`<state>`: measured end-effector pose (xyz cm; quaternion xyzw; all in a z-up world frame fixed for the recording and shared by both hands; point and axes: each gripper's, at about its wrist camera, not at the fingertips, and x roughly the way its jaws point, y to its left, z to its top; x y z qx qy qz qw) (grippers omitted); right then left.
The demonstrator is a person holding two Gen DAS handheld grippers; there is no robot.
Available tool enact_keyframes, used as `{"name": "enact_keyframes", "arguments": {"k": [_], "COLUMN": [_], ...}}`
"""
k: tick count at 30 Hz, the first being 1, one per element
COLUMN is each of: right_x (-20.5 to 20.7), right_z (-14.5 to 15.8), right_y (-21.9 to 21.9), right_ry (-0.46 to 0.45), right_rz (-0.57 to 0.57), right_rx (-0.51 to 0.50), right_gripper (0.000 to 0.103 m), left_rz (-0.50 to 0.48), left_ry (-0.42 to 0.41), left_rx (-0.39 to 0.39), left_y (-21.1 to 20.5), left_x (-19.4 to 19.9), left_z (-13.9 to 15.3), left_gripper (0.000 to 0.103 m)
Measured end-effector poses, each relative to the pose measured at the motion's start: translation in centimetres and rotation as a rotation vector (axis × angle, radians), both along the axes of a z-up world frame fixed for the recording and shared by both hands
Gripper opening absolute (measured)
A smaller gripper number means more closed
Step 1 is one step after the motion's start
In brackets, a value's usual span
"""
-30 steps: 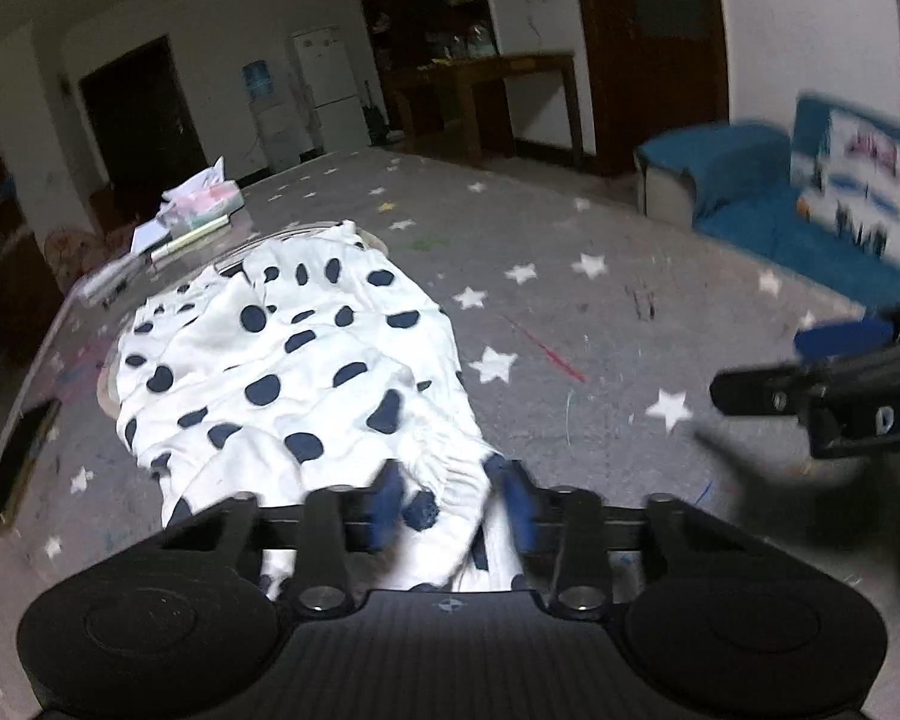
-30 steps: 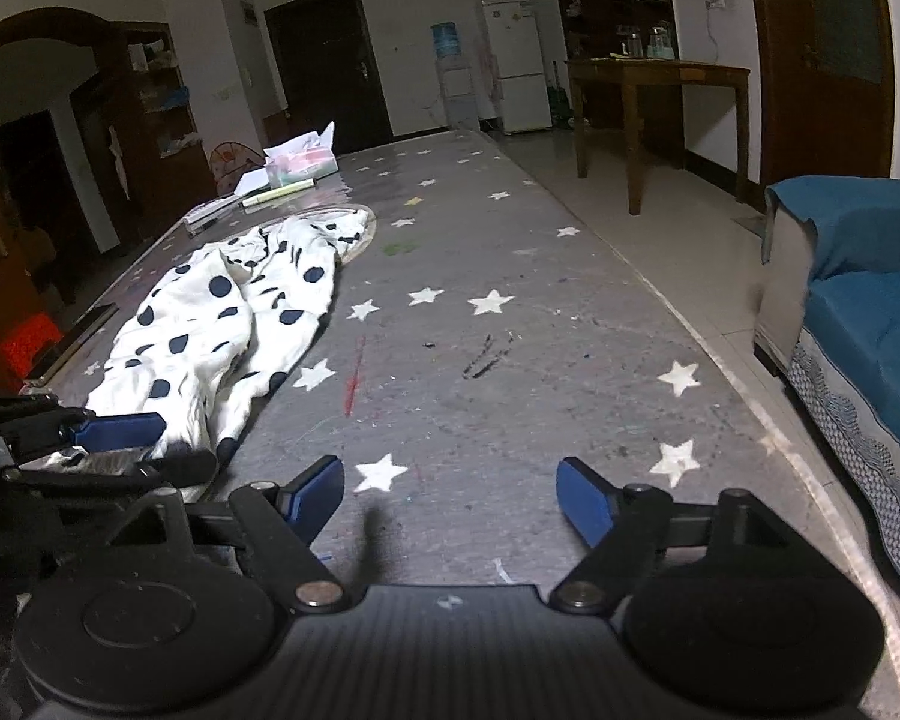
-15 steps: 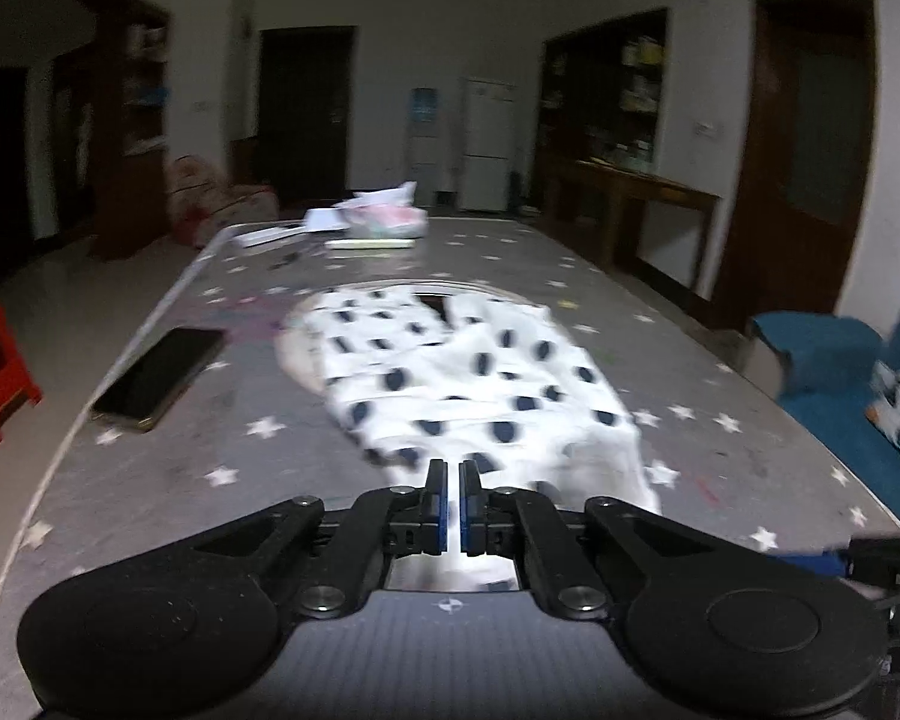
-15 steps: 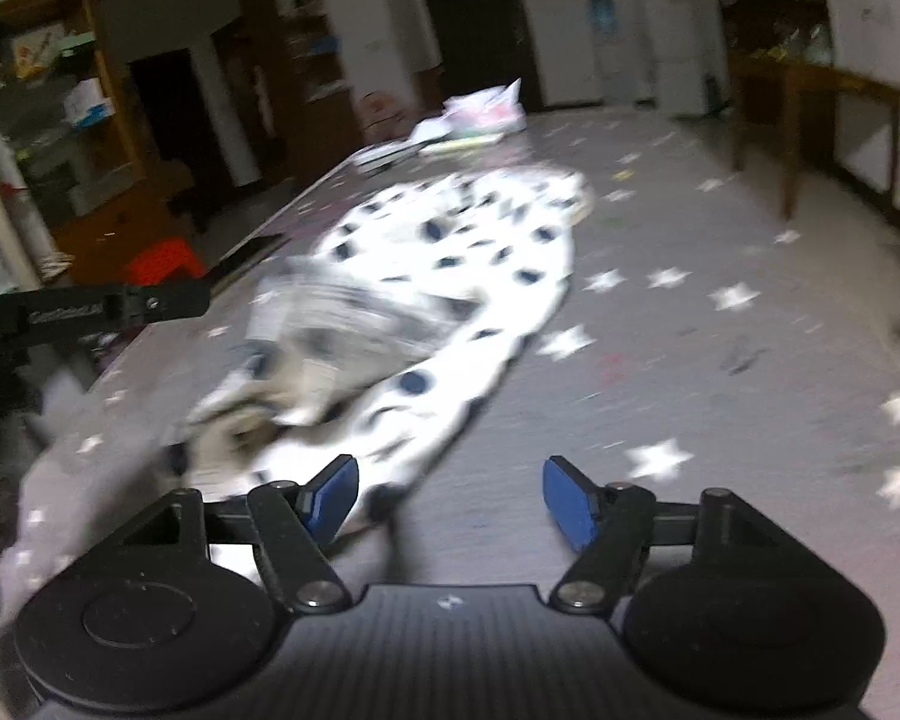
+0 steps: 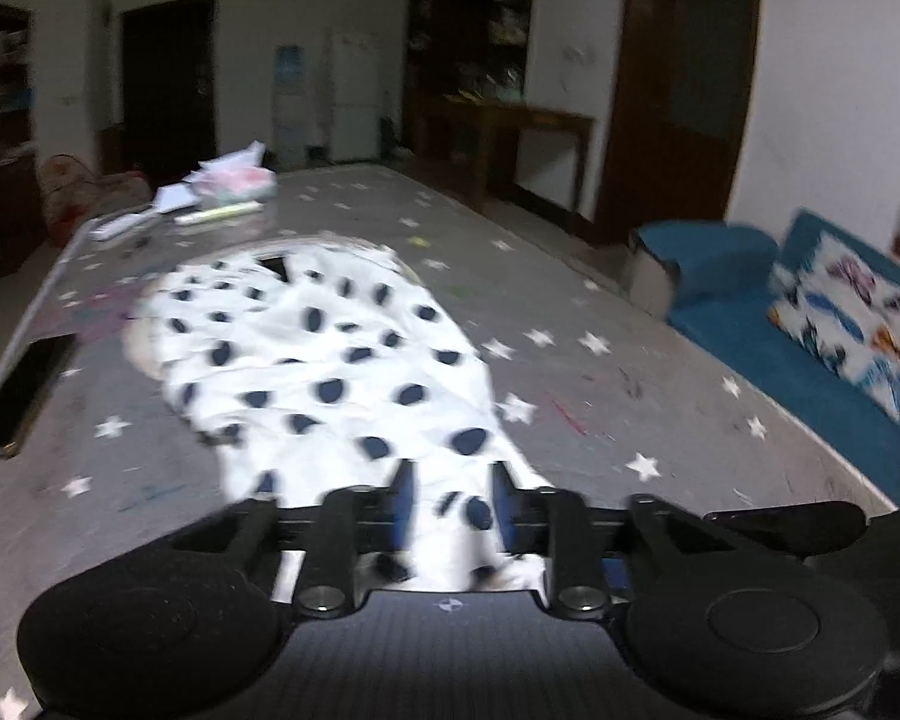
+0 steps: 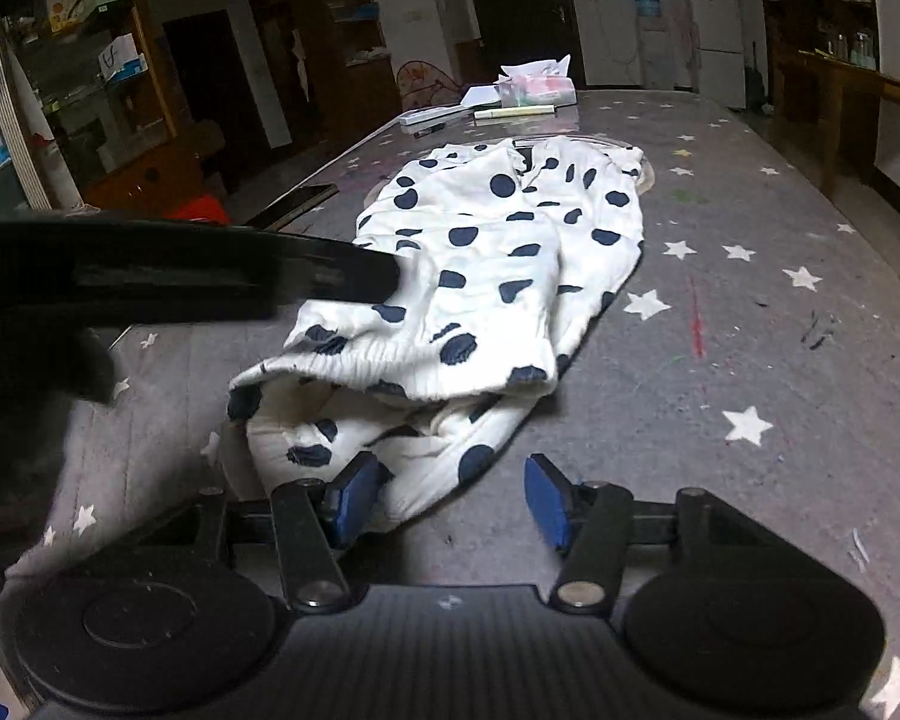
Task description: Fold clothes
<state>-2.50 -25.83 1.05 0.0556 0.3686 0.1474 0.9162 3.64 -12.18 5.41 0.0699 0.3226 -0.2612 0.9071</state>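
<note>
Since 0.5 s ago the left gripper (image 5: pixel 448 495) has gone from shut tight to fingers parted, w/ cloth between them, and the right gripper (image 6: pixel 447 495) has moved in closer to the near end of the garment.

Left wrist view: polka-dot garment (image 5: pixel 330 360), white w/ navy dots, lies lengthwise on the grey star-print table (image 5: pixel 660 372), near end running in between the left gripper's blue pads. Pads apart w/ fabric in the gap; can't tell if they pinch it — frame is blurry. Phone (image 5: pixel 21 384) lies flat at the table's left edge, apart from the garment. Pile of papers & a tissue pack (image 5: pixel 228 183) at the far end. Blue sofa (image 5: pixel 810 330) off the table's right side.

Right wrist view: right gripper open wide, holding nothing; its left pad (image 6: pixel 351 495) sits just beside or touching the garment's (image 6: pixel 510 252) near bottom layer, can't tell which. Elastic hem of the top layer is lifted off the lower layer on the left side, where the left gripper's black body (image 6: pixel 168 270) reaches in and meets the cloth. Rest of garment flat on the table (image 6: pixel 750 312).
</note>
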Motion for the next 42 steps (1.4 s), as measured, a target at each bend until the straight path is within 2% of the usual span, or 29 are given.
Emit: {"name": "enact_keyframes", "arguments": {"k": [4, 5, 10, 11, 12, 13, 15, 19, 27, 31, 38, 42], "right_x": [-0.8, -1.0, -1.9, -2.0, -2.1, -2.1, -2.1, -1.6, 0.2, 0.9, 1.5, 1.8], "right_z": [0.0, 0.0, 0.0, 0.0, 0.1, 0.1, 0.2, 0.3, 0.3, 0.2, 0.0, -0.1], "right_y": [-1.2, -1.5, -2.7, -2.9, -3.0, -3.1, -3.2, -3.0, -0.6, 0.3, 1.2, 2.1], "right_ry": [0.000, -0.001, -0.004, -0.005, -0.006, -0.006, -0.007, -0.002, 0.024, 0.041, 0.101, 0.108], "right_rz": [-0.017, -0.021, -0.038, -0.041, -0.043, -0.045, -0.048, -0.046, -0.007, -0.011, 0.006, 0.019], "right_rx": [0.000, -0.002, -0.006, -0.009, -0.012, -0.011, -0.008, 0.011, 0.033, 0.056, 0.172, 0.174], "right_gripper": [0.056, 0.056, 0.056, 0.056, 0.056, 0.056, 0.056, 0.056, 0.056, 0.050, 0.048, 0.048], "left_rz": [-0.037, -0.040, 0.020, 0.028, 0.032, 0.035, 0.039, 0.088, 0.254, 0.353, 0.484, 0.527], "left_ry": [0.029, 0.039, 0.079, 0.079, 0.076, 0.076, 0.091, 0.083, 0.019, 0.003, 0.019, 0.054], "left_rx": [0.055, 0.067, 0.120, 0.127, 0.126, 0.117, 0.054, -0.043, -0.187, -0.234, -0.267, -0.292], "left_y": [-3.0, -3.6, -5.1, -5.1, -5.1, -4.8, -3.7, -1.1, 6.1, 10.1, 15.1, 16.7], "left_x": [1.0, 1.2, 2.2, 2.1, 2.1, 2.1, 2.1, 2.1, 0.8, -0.1, -1.9, -2.8], "left_z": [-1.5, -1.9, -4.0, -4.3, -4.3, -4.2, -3.5, -1.9, 1.2, 1.9, 1.1, 0.1], "left_gripper": [0.055, 0.056, 0.055, 0.054, 0.046, 0.037, 0.027, 0.019, 0.016, 0.016, 0.015, 0.014]}}
